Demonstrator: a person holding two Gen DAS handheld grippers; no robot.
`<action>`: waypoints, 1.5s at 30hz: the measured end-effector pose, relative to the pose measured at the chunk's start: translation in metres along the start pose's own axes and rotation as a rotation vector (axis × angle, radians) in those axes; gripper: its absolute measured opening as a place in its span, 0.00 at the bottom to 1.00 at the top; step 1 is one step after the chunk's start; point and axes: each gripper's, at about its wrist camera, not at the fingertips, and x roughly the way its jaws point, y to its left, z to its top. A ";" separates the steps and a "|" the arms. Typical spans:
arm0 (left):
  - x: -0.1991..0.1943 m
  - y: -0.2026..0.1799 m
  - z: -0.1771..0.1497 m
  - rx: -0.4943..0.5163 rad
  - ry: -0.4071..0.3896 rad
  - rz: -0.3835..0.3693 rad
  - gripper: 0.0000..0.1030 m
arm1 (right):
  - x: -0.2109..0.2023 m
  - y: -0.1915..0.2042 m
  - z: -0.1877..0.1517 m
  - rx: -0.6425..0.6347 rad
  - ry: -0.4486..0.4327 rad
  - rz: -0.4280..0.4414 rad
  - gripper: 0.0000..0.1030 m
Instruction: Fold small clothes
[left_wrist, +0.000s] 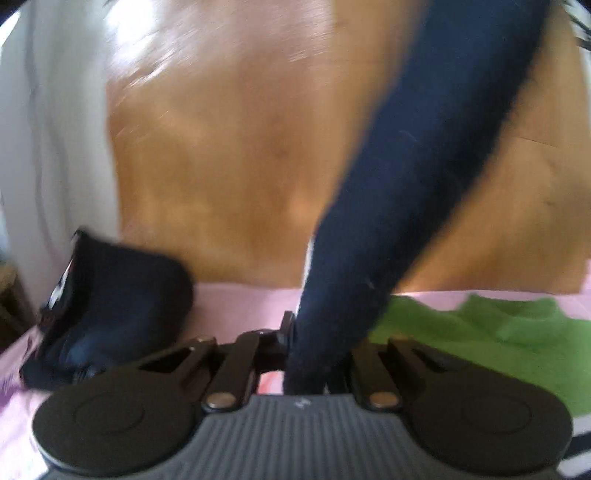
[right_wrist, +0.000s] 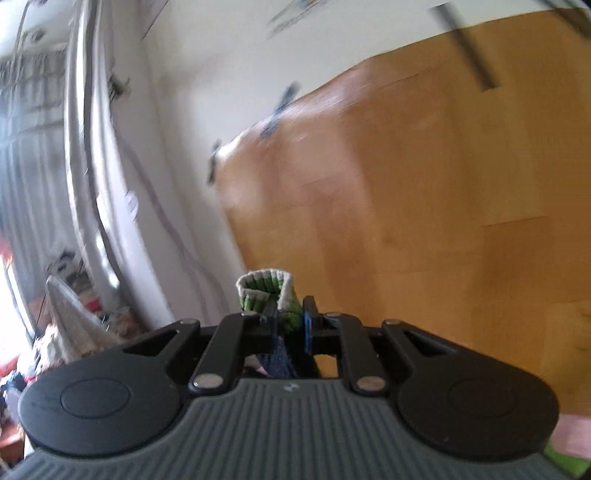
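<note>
Your left gripper clamps navy sock, stretched far-right across wooden headboard. Right gripper pinches its green-white cuff. Dark folded bundle near left, green cloth near right.

This is a bedroom in a home. A bed with a pink sheet stands against a wooden headboard. A white curtain hangs by a bright window, and a pile of household things lies in the corner below it.
</note>
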 end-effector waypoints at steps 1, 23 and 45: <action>0.001 0.008 -0.005 -0.024 0.005 0.004 0.06 | -0.010 -0.017 -0.009 0.031 -0.015 -0.027 0.07; -0.015 0.067 0.008 -0.153 0.125 -0.225 0.93 | -0.019 -0.216 -0.219 0.553 0.277 -0.359 0.23; 0.052 0.000 -0.014 0.098 0.089 -0.165 0.24 | -0.082 -0.245 -0.211 0.535 0.075 -0.540 0.20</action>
